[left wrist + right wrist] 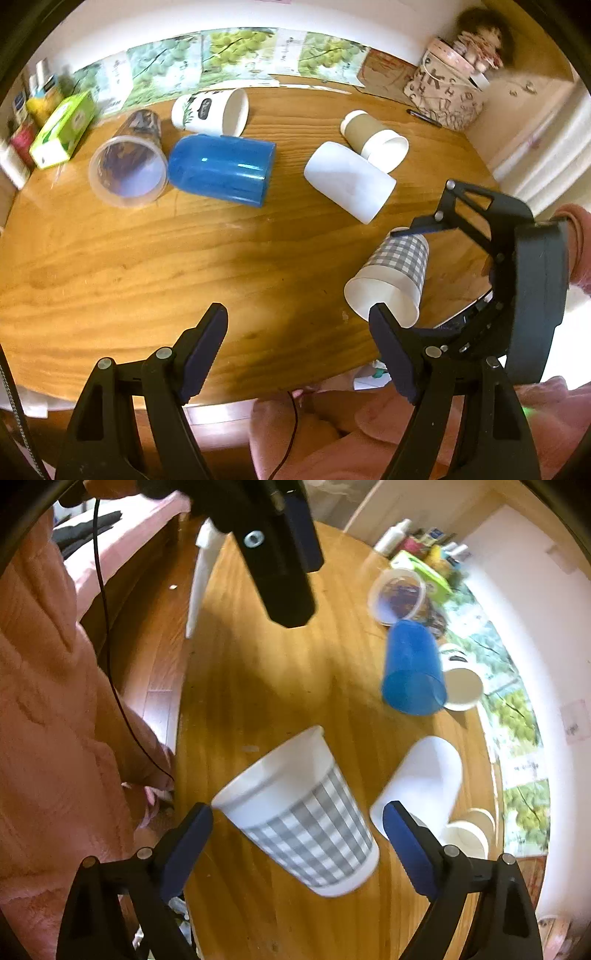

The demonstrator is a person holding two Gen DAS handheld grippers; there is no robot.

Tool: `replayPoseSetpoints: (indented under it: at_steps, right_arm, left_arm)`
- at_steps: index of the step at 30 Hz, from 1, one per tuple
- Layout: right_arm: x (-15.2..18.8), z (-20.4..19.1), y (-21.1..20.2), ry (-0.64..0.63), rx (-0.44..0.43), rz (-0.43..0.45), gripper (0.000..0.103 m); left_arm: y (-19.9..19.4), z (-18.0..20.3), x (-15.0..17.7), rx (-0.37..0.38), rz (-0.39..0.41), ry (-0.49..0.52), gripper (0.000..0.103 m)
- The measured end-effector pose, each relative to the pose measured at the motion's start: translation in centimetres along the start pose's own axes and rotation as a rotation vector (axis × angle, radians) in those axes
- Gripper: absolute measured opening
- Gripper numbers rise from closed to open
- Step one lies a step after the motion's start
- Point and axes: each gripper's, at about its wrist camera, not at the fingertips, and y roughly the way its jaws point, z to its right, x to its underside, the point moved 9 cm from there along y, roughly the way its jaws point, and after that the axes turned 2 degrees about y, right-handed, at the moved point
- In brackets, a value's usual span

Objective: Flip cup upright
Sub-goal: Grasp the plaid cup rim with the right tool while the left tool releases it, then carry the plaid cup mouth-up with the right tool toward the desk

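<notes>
A grey-checked white paper cup [392, 275] lies on its side on the wooden table [184, 251], mouth toward the near edge. In the right wrist view the cup [303, 812] sits between my right gripper's open fingers; the gripper [297, 825] is around it, and the pads do not appear to touch it. In the left wrist view the right gripper [417, 269] reaches over the cup from the right. My left gripper [297, 334] is open and empty, just left of the cup above the table's near edge.
Other cups lie on their sides farther back: a blue one [221, 168], a clear one [129, 166], a plain white one [349, 181], a printed white one [212, 110], a brown-sleeved one [373, 138]. A green box [62, 129] and bottles stand far left, a lettered tin [443, 92] far right.
</notes>
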Motion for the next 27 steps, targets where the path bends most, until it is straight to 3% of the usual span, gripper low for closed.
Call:
replayPoseSetpoints:
  at_steps: [11, 17, 21, 27]
  right_arm:
    - [-0.5, -1.3, 1.9, -0.111, 0.003, -0.06, 0.084]
    - [-0.9, -1.1, 1.6, -0.079, -0.005, -0.049, 0.083]
    - [-1.6, -0.3, 1.1, 0.029, -0.031, -0.009, 0.082]
    - [-2.9, 1.9, -0.1, 0.328, -0.063, 0.111, 0.082]
  left_arm:
    - [-0.8, -0.3, 0.1, 0.015, 0.028, -0.075, 0.082]
    - [-1.4, -0.6, 0.0, 0.013, 0.052, -0.092, 0.082]
    - [-1.9, -1.6, -0.2, 0.011, 0.075, -0.144, 0.082]
    - [-2.7, -2.8, -0.4, 0.006, 0.105, -0.209, 0.082]
